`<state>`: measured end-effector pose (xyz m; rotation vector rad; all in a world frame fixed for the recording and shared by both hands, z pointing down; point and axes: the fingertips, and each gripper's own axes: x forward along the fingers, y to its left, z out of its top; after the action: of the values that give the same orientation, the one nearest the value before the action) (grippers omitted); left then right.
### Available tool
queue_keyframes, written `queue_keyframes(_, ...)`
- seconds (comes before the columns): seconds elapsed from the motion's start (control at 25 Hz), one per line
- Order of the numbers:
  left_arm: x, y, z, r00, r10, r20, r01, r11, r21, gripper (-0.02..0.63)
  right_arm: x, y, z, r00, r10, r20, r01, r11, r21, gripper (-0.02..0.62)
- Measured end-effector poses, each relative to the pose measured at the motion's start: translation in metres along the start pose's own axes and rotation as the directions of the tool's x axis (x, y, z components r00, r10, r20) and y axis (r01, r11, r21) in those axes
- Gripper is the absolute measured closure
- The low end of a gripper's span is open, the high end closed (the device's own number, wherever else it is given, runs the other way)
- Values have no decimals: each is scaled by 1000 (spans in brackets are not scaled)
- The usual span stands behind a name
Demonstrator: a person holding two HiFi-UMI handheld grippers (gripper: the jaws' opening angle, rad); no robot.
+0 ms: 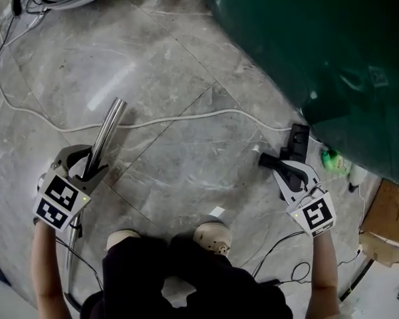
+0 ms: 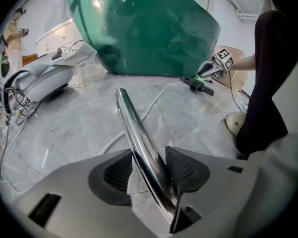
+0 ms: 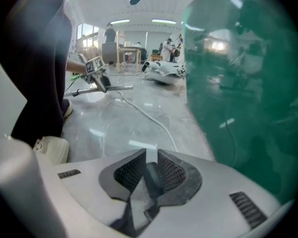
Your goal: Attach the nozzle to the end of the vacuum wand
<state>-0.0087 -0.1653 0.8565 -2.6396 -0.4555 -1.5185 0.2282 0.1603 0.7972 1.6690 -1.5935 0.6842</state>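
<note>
A chrome vacuum wand slants over the grey floor at the left. My left gripper is shut on it partway down. In the left gripper view the tube runs up between the ribbed pads, its open end pointing away. At the right, my right gripper is shut on a black nozzle that sticks out to the left of the jaws. The right gripper view shows the dark nozzle squeezed between the pads. Wand and nozzle are well apart.
A big dark green body fills the upper right. A white cable snakes across the floor between the grippers. A black block lies just beyond the right gripper. Nearby are a green bottle, a cardboard box, a white vacuum body and the person's shoes.
</note>
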Motion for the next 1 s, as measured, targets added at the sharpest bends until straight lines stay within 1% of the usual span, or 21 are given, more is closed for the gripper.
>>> queue_keyframes(0.08,2,-8,3,1000,-18,0,18,1000,14,396,7,1,-15,994,47,-96,-54,996,-75,449)
queue_keyframes(0.16,3,-16,6,999,-33,0,33,999,27,393,14,0,-34,974,73,-212,-107,982,-154,380)
queue_keyframes(0.2,4,-20,8,999,-41,2,41,999,31,393,17,0,-42,962,74,-263,-129,972,-197,367)
queue_keyframes(0.28,4,-27,11,998,-58,8,58,998,38,391,22,-2,-55,941,66,-332,-162,948,-272,359)
queue_keyframes(0.36,5,-34,13,997,-75,11,74,996,42,391,26,-4,-62,926,54,-374,-188,925,-331,359)
queue_keyframes(0.52,9,-47,8,995,-96,-4,96,994,60,390,33,-2,-78,891,12,-455,-248,850,-464,359)
queue_keyframes(0.56,9,-51,7,995,-103,-6,103,993,65,388,35,-1,-82,885,-1,-466,-254,838,-482,359)
queue_keyframes(0.68,9,-63,3,992,-126,-14,127,989,75,387,40,-2,-93,874,-52,-484,-238,822,-518,360)
queue_keyframes(0.76,9,-68,0,991,-133,-21,135,988,81,385,44,-6,-101,855,-101,-508,-230,804,-548,360)
queue_keyframes(0.84,10,-71,-2,990,-136,-28,138,987,80,383,47,-10,-107,839,-127,-530,-231,798,-557,365)
queue_keyframes(0.92,11,-72,-3,990,-138,-30,140,987,83,383,48,-10,-108,835,-122,-536,-233,804,-547,389)
queue_keyframes(1.0,12,-74,-2,988,-149,-29,151,985,86,382,49,-9,-108,837,-91,-540,-254,809,-530,399)
